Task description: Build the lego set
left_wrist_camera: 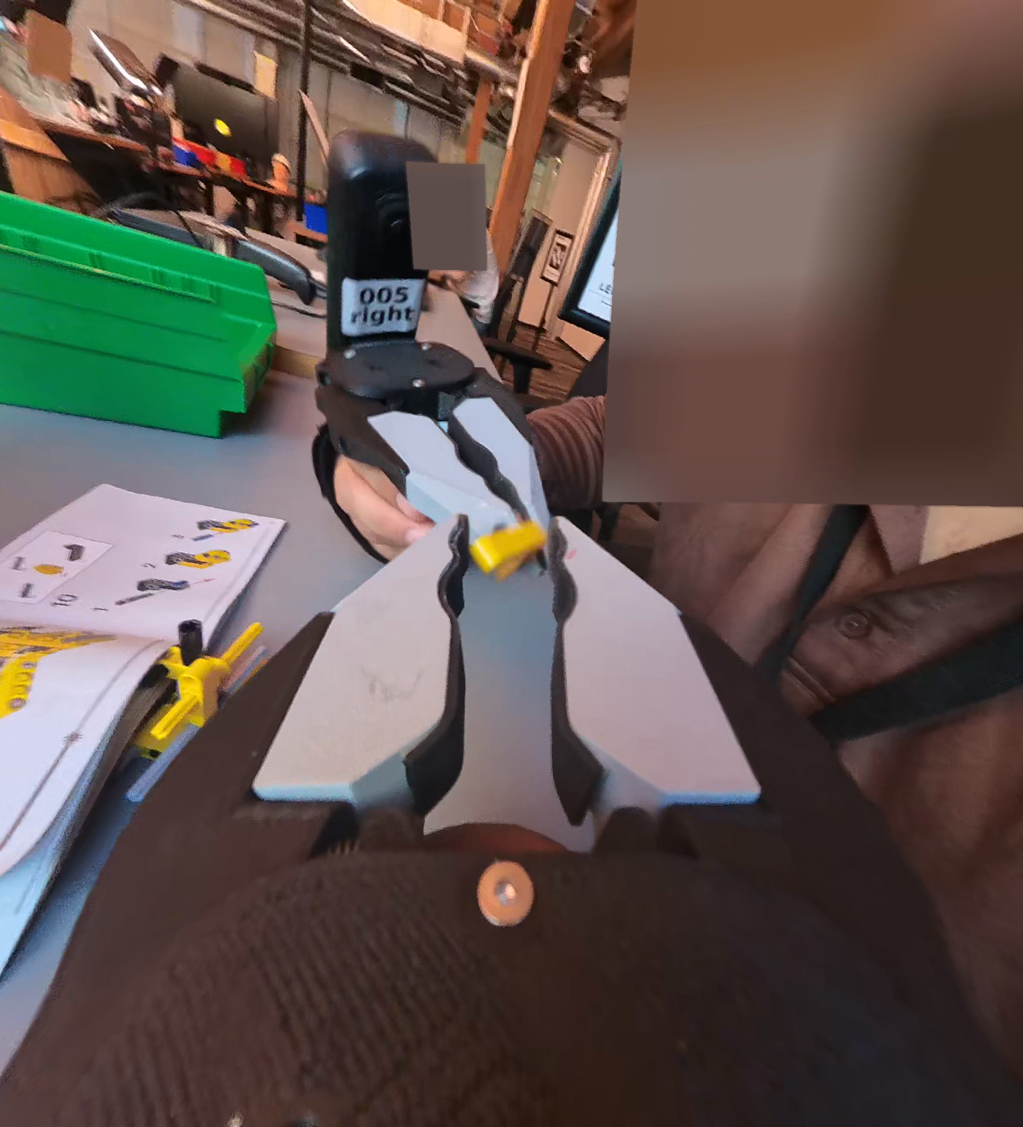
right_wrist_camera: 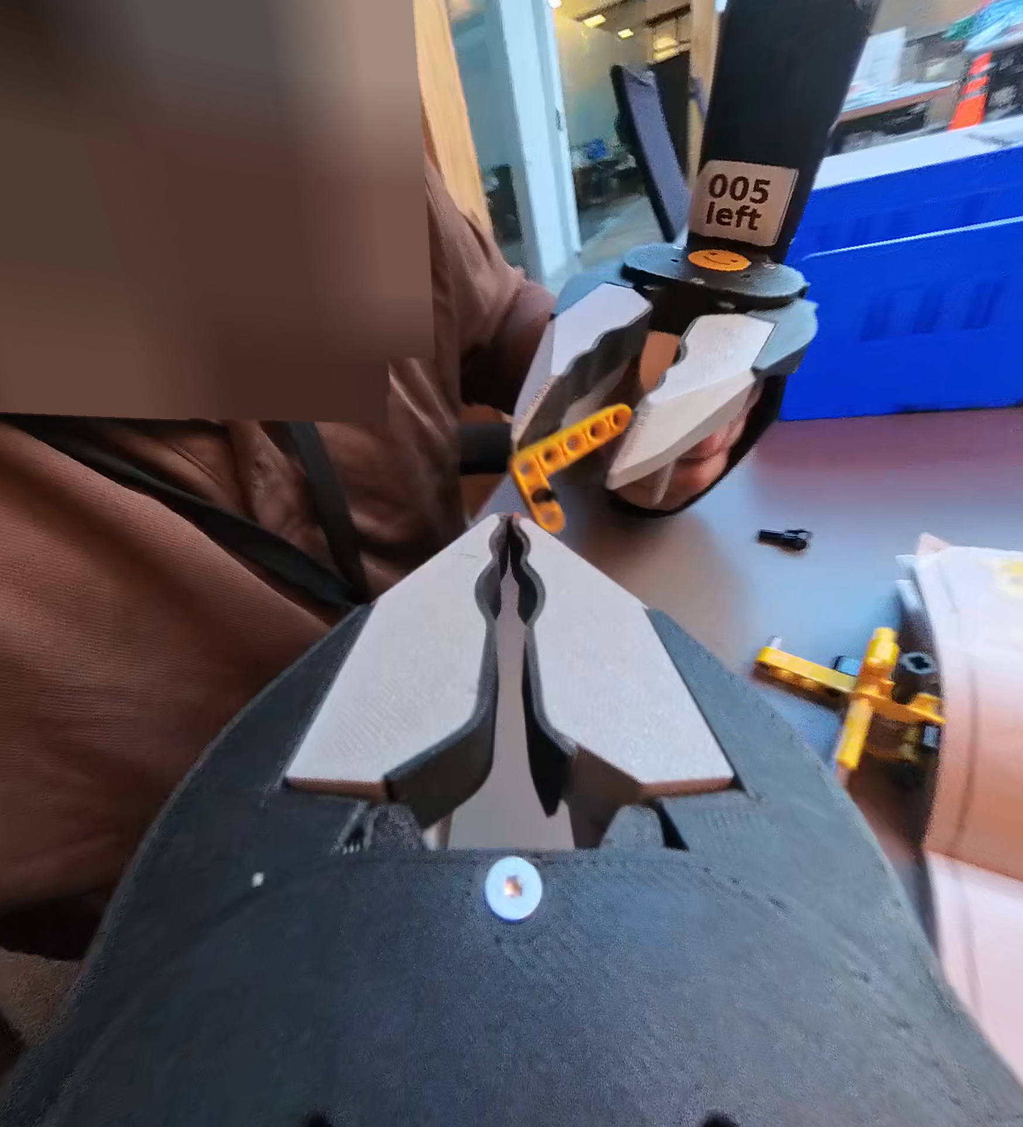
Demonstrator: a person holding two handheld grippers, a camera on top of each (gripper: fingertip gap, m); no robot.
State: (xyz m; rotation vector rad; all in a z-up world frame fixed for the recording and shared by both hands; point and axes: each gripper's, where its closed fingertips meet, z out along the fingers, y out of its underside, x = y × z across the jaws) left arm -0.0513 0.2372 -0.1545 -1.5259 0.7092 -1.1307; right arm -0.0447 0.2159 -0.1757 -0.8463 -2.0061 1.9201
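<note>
A yellow L-beam hangs above the near worktop edge, clamped between the left tool's partly spread fingers. The right tool, fingertips pinched together, is just beside the beam's short leg. A yellow assembly leans on an open booklet farther right, a black pin beyond it.

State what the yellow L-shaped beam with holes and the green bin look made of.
Yellow L-shaped beam, clamped in the left gripper: probably hard moulded plastic, smooth with a slight sheen and crisp round holes. Green bin: likely rigid plastic, glossy, with moulded ribs and stepped edges.
</note>
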